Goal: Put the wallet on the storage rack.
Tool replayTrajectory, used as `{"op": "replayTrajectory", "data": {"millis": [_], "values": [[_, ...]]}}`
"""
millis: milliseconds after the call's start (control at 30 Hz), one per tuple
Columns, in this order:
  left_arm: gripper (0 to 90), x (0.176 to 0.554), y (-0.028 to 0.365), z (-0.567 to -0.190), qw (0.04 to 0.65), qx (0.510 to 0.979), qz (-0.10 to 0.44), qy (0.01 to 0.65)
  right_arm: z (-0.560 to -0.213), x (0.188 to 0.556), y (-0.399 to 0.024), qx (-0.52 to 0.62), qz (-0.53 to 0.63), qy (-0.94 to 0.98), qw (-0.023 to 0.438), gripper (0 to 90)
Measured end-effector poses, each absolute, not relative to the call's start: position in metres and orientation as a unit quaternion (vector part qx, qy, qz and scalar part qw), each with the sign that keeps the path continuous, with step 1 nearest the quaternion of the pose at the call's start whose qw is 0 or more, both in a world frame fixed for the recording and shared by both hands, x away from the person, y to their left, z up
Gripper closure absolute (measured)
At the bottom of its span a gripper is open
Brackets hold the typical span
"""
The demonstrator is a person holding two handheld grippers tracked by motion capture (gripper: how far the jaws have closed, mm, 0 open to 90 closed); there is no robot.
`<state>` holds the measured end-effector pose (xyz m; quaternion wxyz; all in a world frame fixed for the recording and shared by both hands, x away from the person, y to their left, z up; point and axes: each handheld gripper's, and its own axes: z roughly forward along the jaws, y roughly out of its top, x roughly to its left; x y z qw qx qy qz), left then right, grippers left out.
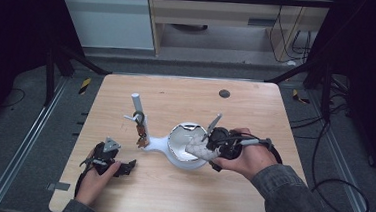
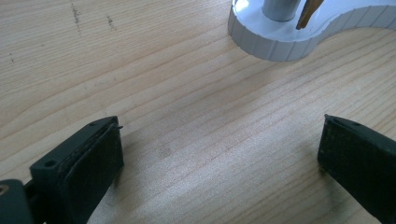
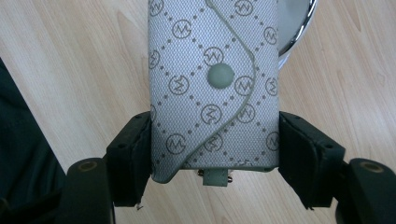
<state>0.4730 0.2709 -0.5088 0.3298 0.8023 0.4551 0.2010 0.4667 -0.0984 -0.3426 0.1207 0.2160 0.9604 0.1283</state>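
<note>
Clamped by the right gripper [image 3: 215, 154], a grey patterned pouch [image 3: 212, 84] hangs over the white stand's dish [image 1: 185, 158], left gripper [image 2: 219, 154] spread nearby.

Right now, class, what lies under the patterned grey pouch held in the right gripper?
Under the pouch clamped by the right gripper lies bare wooden table, with the bowl's shiny rim beneath its far end. The pouch hides whatever sits directly below its middle.

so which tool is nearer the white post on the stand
Left. The left tool sits open just below the white post; the right tool, shut on the grey pouch, is over the bowl.
</note>
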Motion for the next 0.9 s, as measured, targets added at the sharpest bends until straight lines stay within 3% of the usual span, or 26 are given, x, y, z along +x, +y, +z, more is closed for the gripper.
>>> {"op": "replayTrajectory", "data": {"millis": [900], "values": [[0.0,0.473,0.271,-0.509,0.330,0.803,0.201,0.454,-0.362,0.493,-0.066,0.206,0.090,0.969,0.101,31.8]]}}
